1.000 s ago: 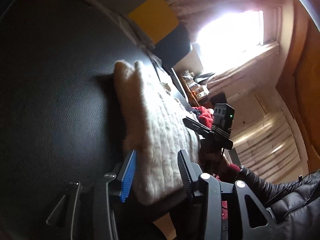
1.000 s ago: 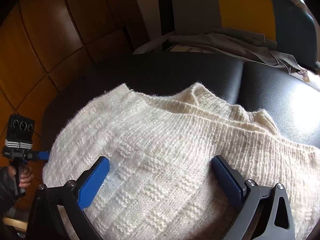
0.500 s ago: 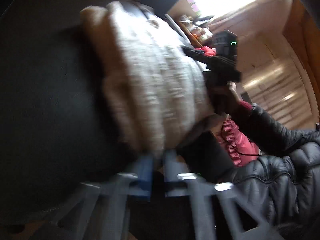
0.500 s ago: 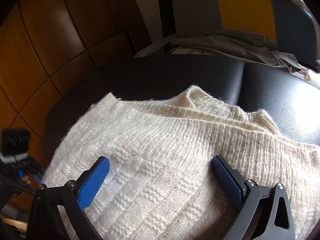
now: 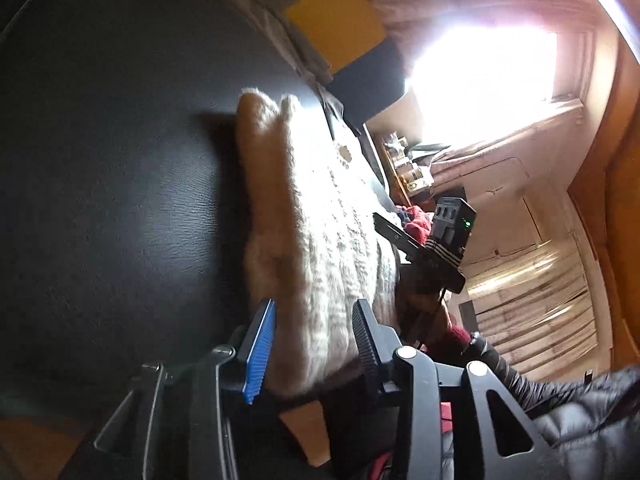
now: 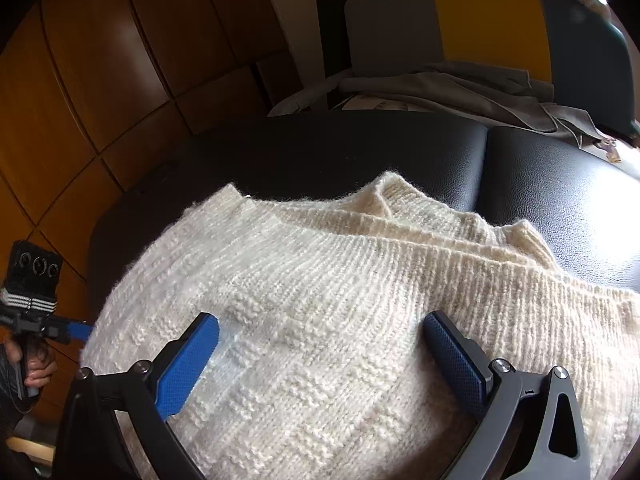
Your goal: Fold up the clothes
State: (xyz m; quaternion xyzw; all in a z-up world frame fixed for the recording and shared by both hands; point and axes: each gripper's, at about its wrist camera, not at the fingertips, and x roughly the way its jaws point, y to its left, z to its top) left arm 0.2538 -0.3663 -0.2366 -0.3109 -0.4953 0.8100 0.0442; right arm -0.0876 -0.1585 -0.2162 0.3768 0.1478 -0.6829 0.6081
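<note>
Wooden panelling fills the upper left of the right wrist view, and a bright window (image 5: pixel 480 76) glares in the upper right of the left wrist view. Between them a black padded surface (image 6: pixel 360 152) carries the cream knitted sweater (image 6: pixel 340 300), folded over itself, with its ribbed edges toward the far side.

I see my right claw (image 6: pixel 320 360) tilted down over the sweater, its blue pads spread wide apart with the knit lying under the gap; neither pad presses on it. In the left wrist view this same claw shows at right of centre, held from below by a hand in a dark padded sleeve (image 5: pixel 580 412).

My left claw (image 5: pixel 312 344) sits at the near end of the sweater, rolled so that the surface stands on the left of the frame. Its jaws are opening, with the edge of the sweater between them, and I see a gap beside the pads. From the right wrist view, that claw appears at the lower left edge, gripped by a hand (image 6: pixel 34 372) at the sweater's side.

A grey, yellow and teal chair back (image 6: pixel 480 28) stands behind the surface, grey cloth (image 6: pixel 460 88) draped at its foot.
</note>
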